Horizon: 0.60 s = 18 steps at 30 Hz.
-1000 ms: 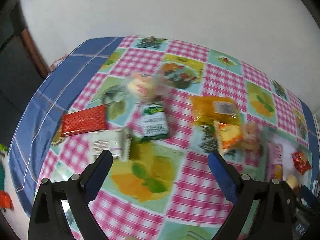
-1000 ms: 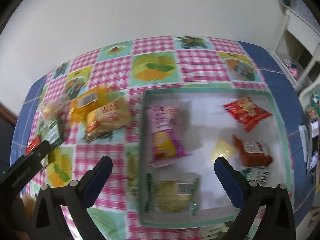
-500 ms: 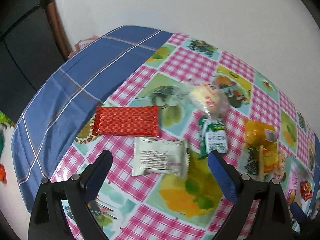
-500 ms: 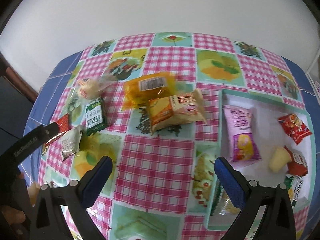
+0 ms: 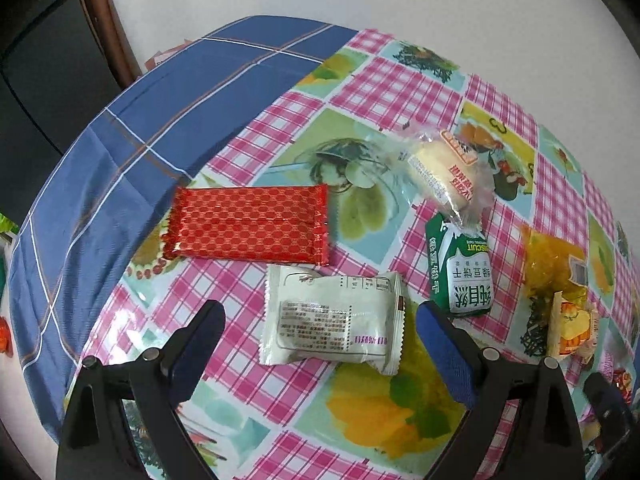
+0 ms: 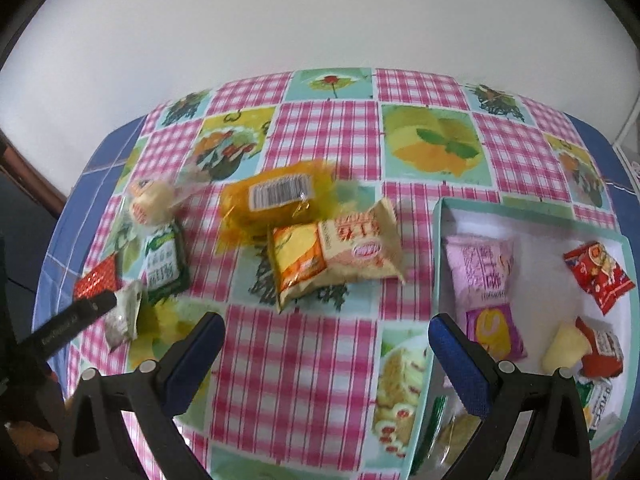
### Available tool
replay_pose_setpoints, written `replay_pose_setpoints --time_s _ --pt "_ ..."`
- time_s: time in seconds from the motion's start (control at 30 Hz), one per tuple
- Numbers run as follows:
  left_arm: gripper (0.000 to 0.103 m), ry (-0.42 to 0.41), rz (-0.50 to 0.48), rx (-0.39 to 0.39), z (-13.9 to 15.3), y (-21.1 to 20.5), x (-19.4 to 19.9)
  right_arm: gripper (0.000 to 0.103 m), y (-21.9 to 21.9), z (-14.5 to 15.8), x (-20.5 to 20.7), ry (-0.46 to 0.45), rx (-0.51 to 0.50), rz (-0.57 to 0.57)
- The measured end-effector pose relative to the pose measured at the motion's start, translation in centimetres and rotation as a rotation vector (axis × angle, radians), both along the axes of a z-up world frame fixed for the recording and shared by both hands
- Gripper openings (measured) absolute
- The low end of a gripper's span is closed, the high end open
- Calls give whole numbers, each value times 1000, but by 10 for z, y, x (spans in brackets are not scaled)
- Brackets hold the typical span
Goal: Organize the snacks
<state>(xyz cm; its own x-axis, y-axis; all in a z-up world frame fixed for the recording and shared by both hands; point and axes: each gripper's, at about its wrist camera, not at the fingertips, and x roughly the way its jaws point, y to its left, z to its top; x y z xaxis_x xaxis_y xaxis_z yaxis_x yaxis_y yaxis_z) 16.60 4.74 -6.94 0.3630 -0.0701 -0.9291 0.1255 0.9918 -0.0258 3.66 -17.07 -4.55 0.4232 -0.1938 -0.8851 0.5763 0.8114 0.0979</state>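
Evidently light, crinkly and slippery, likely crushable, white snack packet (image 5: 332, 320) flat on checked worktop (image 5: 256, 392) between spread fingers of empty left hand-held gripper (image 5: 318, 338); best pinched across puffed middle; right hand-held gripper (image 6: 326, 344) likewise open, holding nothing.

Left gripper (image 5: 318, 332): jaws spread wide, blue-padded fingers (image 5: 196, 350) angled forward and downward, nothing held between them. Right gripper (image 6: 326, 344): jaws likewise spread wide and empty, pointing forward and down. At the lower left edge of the right wrist view, what appears to be a fingertip (image 6: 34, 438) shows beside the left gripper's body.
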Motion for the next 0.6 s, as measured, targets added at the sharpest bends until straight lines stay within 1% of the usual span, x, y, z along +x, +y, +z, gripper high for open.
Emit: replay_pose_setpoints --time_s 0.27,0.37,0.6 --pt "96 39 9 20 -21 -6 12 103 -16 -11 18 14 -36 0" --pt "96 51 1 29 -28 -9 16 103 -20 -15 22 11 -35 -9" --pt "96 70 -2 36 -35 -12 18 103 -24 -26 35 16 -41 -1"
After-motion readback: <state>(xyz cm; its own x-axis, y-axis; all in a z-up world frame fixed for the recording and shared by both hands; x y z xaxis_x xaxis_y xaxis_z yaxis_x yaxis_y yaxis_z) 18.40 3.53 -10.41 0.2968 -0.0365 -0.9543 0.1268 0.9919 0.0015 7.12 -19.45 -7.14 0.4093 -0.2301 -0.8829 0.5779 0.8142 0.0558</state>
